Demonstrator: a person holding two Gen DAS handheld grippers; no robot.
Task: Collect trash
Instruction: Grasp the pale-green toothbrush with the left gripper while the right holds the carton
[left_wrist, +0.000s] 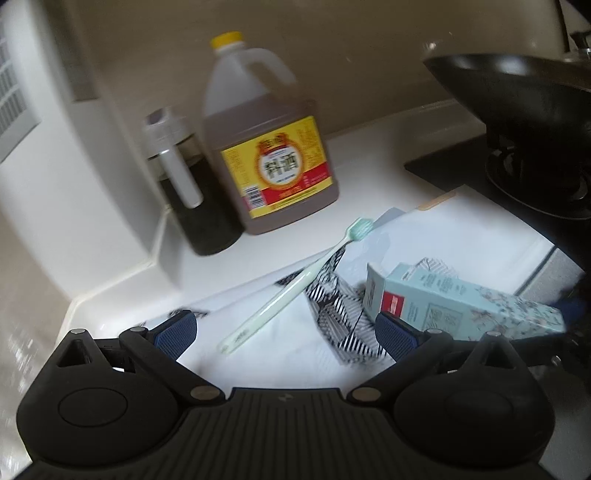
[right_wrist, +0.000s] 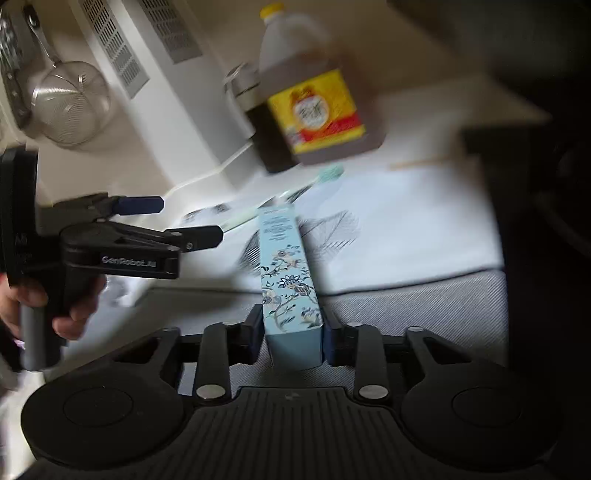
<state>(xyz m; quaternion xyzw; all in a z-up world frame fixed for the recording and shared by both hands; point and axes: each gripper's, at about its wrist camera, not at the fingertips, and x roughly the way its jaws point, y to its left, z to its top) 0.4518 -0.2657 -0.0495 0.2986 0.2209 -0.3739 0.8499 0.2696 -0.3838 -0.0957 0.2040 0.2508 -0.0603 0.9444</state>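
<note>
A pale blue floral carton (right_wrist: 288, 266) sticks out forward from my right gripper (right_wrist: 293, 328), whose pads press on both sides of its near end. In the left wrist view the same carton (left_wrist: 461, 302) lies tilted at the right, over a black-and-white patterned wrapper (left_wrist: 332, 314) on white paper. A mint green toothbrush (left_wrist: 295, 284) lies diagonally across that paper. My left gripper (left_wrist: 282, 325) hovers open just above the toothbrush handle, with nothing between its fingers. In the right wrist view the left gripper (right_wrist: 192, 219) is at the left, held by a hand (right_wrist: 74, 310).
A large cooking wine jug (left_wrist: 273, 162) and a dark sauce jar (left_wrist: 195, 199) stand at the back of the white counter. A black wok (left_wrist: 517, 92) sits on the stove (left_wrist: 498, 177) at the right. A wooden stick (left_wrist: 436, 201) lies behind the paper. A strainer (right_wrist: 70, 99) hangs on the wall.
</note>
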